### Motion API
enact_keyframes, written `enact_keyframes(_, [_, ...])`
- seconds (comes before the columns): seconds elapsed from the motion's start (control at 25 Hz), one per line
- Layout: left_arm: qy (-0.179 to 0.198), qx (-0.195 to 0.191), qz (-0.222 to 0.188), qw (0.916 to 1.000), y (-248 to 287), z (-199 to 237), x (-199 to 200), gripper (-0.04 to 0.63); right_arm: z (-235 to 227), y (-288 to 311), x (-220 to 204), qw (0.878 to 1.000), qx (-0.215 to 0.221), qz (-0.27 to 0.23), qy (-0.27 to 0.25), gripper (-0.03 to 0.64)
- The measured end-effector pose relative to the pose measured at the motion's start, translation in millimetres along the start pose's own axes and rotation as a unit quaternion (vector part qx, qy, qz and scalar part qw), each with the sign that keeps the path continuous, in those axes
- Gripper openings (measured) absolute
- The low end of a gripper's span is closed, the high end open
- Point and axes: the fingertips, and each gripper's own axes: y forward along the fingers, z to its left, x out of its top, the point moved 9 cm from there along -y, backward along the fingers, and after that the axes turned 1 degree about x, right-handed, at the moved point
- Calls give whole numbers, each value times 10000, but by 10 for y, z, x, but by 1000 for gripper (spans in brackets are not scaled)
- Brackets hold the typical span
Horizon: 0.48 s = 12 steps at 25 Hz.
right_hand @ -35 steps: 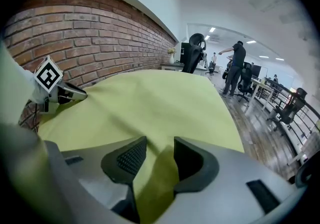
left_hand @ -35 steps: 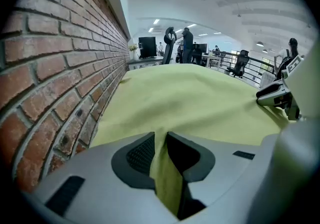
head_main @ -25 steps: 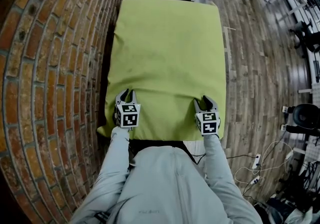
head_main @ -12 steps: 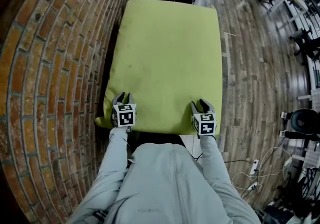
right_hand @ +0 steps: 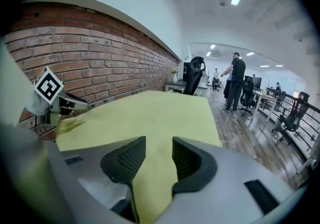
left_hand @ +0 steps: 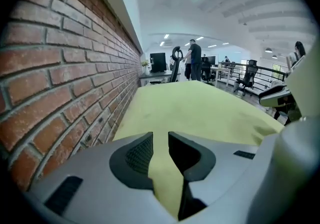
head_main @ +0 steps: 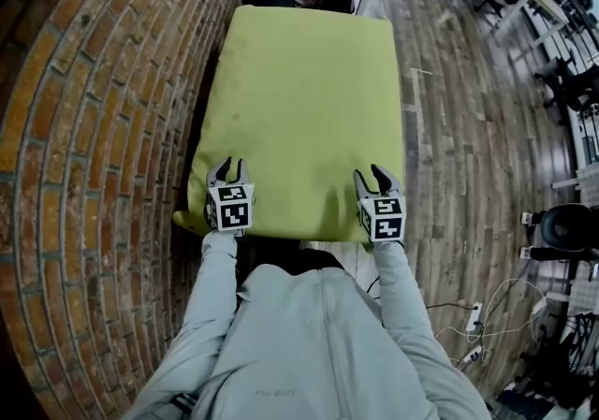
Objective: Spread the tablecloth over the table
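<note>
We judge the spreading all but done: the cloth (head_main: 309,109) lies flat, hiding the desk. At its 7 o'clock corner our left tool (head_main: 228,168) has just been opening. The right tool (head_main: 372,175), at 5 o'clock, also gapes. Neither grips anything.

Both arms reach forward, left gripper (head_main: 229,166) and right gripper (head_main: 370,173) side by side, pointing far and downward; jaws apart, the left's just opening, pads clear of the tablecloth (head_main: 309,100) between them
</note>
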Motion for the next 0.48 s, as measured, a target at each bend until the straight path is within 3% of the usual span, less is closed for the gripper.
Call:
enact_keyframes(0.24, [123, -156, -771, 9968, -256, -212, 449, 100, -46, -232, 451, 9973, 11, -684, -271, 167])
enact_keyframes(0.48, [57, -494, -1475, 9878, -541, -331, 894, 99, -69, -528, 910, 9902, 80, -1360, -313, 166])
